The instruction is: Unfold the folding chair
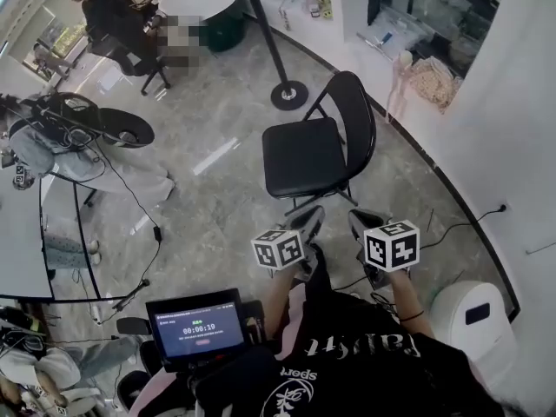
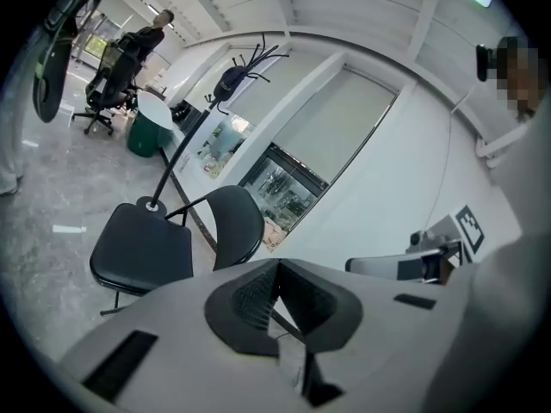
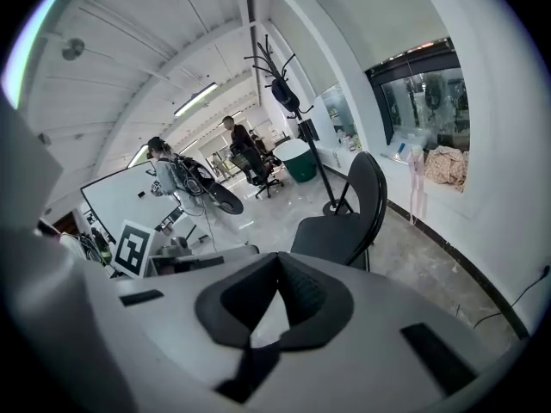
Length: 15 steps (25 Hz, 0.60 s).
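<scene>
Jaws of both tools closed tip to tip, nothing between them. The left gripper (image 2: pixel 274 292) and right gripper (image 3: pixel 277 286) are held side by side close to the person's body, both aimed toward the folding chair (image 1: pixel 317 150). The chair stands open just ahead on the polished stone floor (image 1: pixel 217 129), seat (image 1: pixel 302 156) level and backrest (image 1: pixel 356 115) upright, well apart from either gripper; the task is judged essentially done.

Hazards from here:
- Whether the frame is fully spread cannot be seen, so the seat could sag shut.
- A nudge from the closed tips could skate the legs across the smooth floor.
- The coat stand base (image 1: pixel 288 95) behind and a cable (image 1: pixel 460 224) to the right lie near — either could snag the chair if it is shifted.
</scene>
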{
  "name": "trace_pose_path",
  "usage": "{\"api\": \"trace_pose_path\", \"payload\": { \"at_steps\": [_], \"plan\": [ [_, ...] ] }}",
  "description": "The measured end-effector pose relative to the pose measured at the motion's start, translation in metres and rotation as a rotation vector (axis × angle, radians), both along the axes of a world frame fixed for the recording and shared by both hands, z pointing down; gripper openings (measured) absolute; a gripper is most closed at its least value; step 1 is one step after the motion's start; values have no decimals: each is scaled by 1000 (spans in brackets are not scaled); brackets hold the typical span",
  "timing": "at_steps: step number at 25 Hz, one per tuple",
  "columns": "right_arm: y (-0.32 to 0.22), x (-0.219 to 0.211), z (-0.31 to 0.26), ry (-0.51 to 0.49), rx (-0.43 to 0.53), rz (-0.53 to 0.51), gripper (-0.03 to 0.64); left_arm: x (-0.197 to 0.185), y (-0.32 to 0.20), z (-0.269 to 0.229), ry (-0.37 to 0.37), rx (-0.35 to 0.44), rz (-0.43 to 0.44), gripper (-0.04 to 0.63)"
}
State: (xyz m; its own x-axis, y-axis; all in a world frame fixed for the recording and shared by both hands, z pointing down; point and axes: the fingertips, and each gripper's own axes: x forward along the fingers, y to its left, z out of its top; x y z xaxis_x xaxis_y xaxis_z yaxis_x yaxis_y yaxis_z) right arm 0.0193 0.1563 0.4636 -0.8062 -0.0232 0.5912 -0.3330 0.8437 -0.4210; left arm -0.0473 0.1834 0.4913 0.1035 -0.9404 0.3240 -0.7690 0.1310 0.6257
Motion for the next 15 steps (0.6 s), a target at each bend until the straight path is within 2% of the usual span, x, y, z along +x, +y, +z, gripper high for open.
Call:
{"api": "trace_pose_path", "payload": {
  "at_steps": [9,15],
  "plan": [
    [49,76,4,-47,-33,-60,15,85,44,-12,-53,-14,-25,5],
    [83,86,0,-77,-47,-84,15,100,80,-27,-119,-62,-14,5]
  ]
}}
